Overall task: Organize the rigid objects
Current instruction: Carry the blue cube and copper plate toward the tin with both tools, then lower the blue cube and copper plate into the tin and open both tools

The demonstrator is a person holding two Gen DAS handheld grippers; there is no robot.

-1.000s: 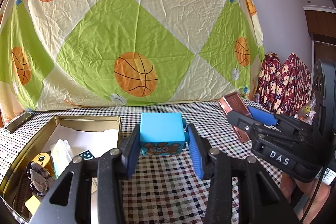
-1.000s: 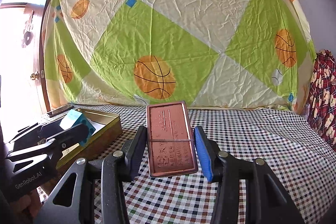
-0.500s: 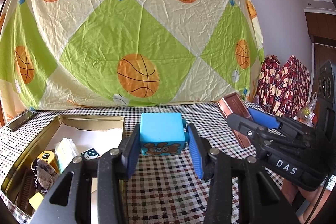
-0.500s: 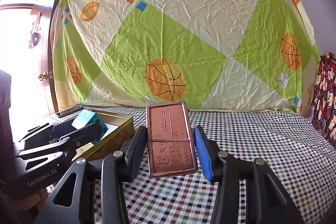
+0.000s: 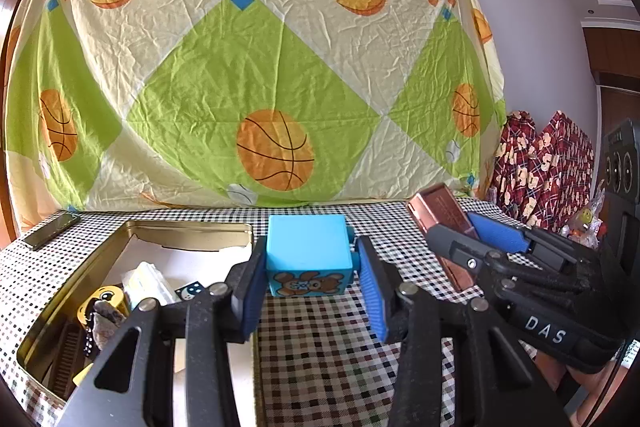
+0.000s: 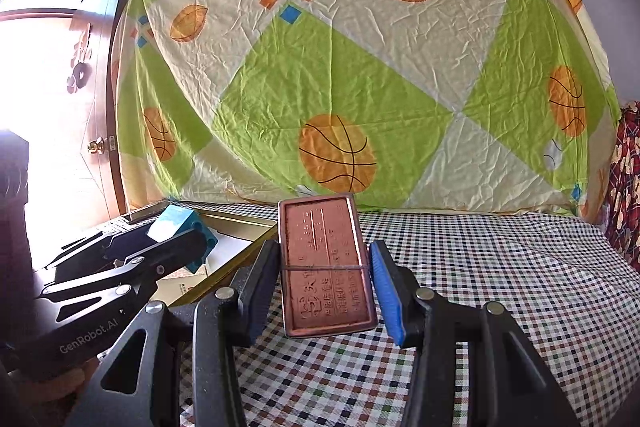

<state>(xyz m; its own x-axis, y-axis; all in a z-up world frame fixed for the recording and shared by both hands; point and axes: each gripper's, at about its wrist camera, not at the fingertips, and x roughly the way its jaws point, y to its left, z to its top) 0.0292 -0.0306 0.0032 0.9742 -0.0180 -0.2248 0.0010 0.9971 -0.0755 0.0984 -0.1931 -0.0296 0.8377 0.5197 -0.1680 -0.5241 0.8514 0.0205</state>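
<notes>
Both loads are in the air — this looks like the carry step, with placement in the gold tin (image 5: 188, 229) next. The left gripper (image 5: 308, 291) is clamped on a blue cube (image 5: 307, 247) with a bear print on its near face, held above the checked tablecloth (image 5: 332, 351) just right of the tin's rim. The right gripper (image 6: 324, 291) pinches a copper-coloured flat case (image 6: 324, 267) by its 2 long edges, tilted up and well clear of the cloth.

The next move calls for swinging the cube leftward over the tin's wall and lowering it onto the bare white floor at the back — the near end is crowded with a yellow toy (image 5: 102, 301), a wrapped packet (image 5: 146, 283) and darker bits. The 2 grippers hang close together, so the case should probably wait its turn. A dark phone-like slab (image 5: 50, 230) lies beyond the tin, out of the way.
</notes>
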